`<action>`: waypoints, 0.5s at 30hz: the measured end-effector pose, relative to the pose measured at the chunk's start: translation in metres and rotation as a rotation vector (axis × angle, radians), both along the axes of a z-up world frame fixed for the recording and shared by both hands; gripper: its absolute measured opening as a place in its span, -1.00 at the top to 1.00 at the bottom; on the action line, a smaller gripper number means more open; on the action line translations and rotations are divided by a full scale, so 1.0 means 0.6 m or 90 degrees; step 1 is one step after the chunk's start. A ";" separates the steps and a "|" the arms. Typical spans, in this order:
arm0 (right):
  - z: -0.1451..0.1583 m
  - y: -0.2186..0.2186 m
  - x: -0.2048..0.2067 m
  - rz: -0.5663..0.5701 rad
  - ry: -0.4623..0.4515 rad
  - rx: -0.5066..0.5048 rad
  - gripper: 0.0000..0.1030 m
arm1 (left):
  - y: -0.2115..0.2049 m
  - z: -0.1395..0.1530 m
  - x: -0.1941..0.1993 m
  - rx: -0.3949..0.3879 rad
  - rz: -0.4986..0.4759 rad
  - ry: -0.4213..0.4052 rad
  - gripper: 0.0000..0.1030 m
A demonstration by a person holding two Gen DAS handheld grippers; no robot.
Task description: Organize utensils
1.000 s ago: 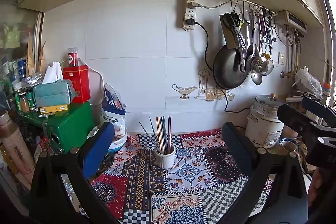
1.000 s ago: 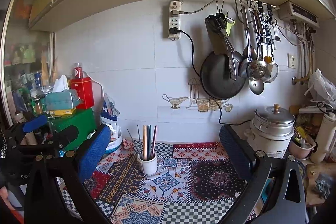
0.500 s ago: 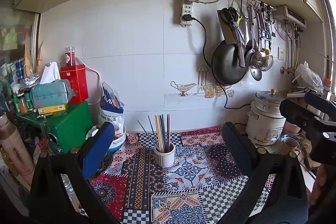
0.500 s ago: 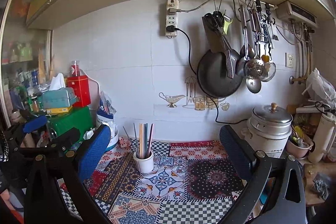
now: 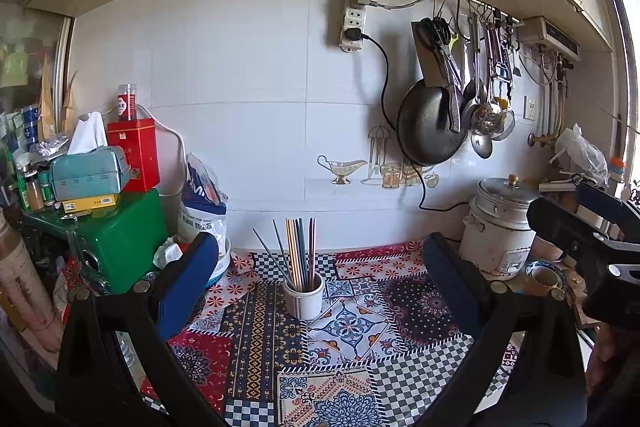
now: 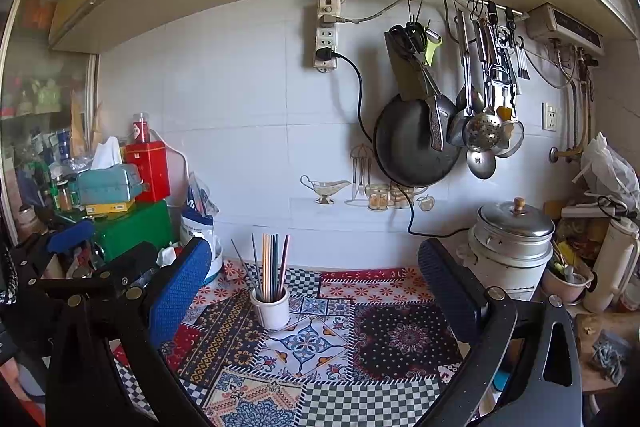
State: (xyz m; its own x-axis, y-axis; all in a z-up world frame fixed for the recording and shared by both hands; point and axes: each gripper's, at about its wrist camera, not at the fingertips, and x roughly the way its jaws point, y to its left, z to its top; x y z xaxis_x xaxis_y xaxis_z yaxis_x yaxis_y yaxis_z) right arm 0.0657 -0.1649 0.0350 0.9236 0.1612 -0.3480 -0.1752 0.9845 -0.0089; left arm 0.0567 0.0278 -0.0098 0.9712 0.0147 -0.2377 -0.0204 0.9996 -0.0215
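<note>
Two claws spread wide and empty, left claw (image 5: 320, 279) and right claw (image 6: 316, 279) framing a white cup (image 5: 303, 293) of upright chopsticks (image 5: 298, 251) at 12 o'clock on the patterned table (image 5: 352, 331), hanging utensils (image 6: 484, 107) at 2 o'clock overlapping, hard to separate, claw bases cut off at the lower edge.

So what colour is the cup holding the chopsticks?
White. The cup shows best in the left wrist view, standing on the patterned cloth.

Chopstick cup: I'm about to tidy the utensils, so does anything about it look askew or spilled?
Nothing is spilled. The white cup stands upright on the patterned cloth, and the chopsticks are all inside it. One grey stick leans well left of the others. Both claws are open and empty.
</note>
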 end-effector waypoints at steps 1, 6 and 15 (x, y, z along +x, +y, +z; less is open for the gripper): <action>0.001 0.000 0.000 0.000 -0.001 0.000 -1.00 | 0.001 0.001 0.000 -0.002 -0.001 0.000 -0.99; 0.002 0.001 -0.001 0.003 -0.004 0.000 -1.00 | 0.005 0.004 -0.003 -0.006 -0.002 -0.002 -0.99; 0.006 0.012 -0.003 0.006 -0.011 -0.001 -1.00 | 0.010 0.007 -0.008 -0.007 -0.008 -0.005 -0.99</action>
State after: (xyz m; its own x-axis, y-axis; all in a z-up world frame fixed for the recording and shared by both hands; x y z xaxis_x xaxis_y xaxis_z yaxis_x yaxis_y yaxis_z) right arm 0.0640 -0.1577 0.0384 0.9277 0.1687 -0.3329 -0.1835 0.9829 -0.0134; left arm 0.0518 0.0340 -0.0056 0.9732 -0.0002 -0.2298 -0.0074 0.9995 -0.0319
